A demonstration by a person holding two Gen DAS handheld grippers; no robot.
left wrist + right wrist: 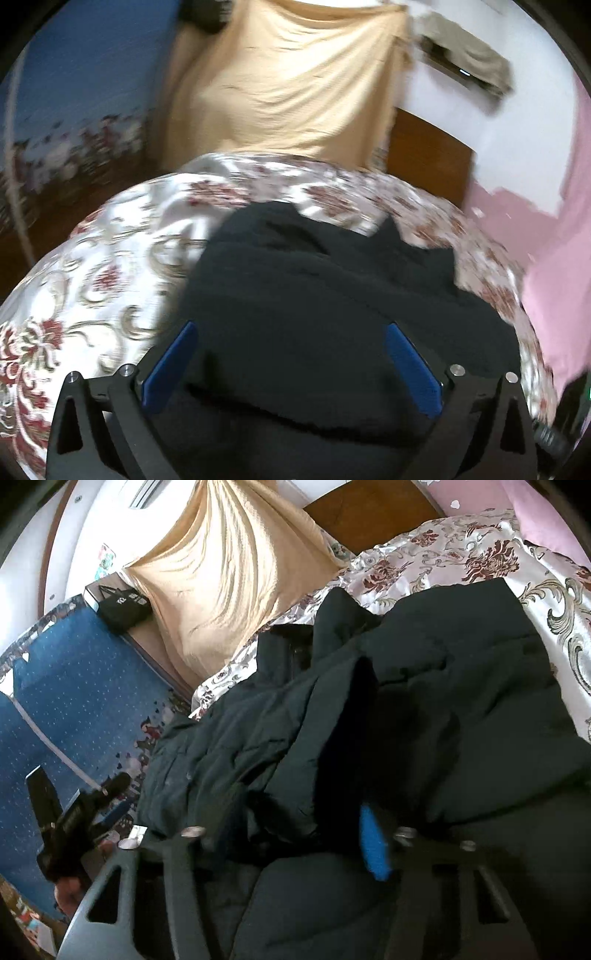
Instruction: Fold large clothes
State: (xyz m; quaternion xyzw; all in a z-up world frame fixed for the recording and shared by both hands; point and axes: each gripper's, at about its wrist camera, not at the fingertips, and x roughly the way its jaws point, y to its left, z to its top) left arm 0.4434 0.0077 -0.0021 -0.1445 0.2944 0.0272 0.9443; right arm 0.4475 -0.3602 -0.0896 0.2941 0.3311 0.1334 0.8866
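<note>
A dark, puffy jacket (424,709) lies rumpled on the bed's floral cover (110,258) — quilted, creased, 1 flap standing up. The left gripper (291,343) hovers over it, fingers (170,365) spread wide. The right gripper (295,834) sits buried in folds — I cannot tell its grip.

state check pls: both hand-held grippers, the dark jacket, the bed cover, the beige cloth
left hand-held gripper: open, fingers wide apart over the jacket, gripping nothing
right hand-held gripper: one blue finger visible, other hidden by fabric; open or shut unclear
dark jacket: crumpled, unfolded, lying on the bed
floral bed cover: spread under the jacket, wrinkled
beige cloth: hanging, draped in folds
</note>
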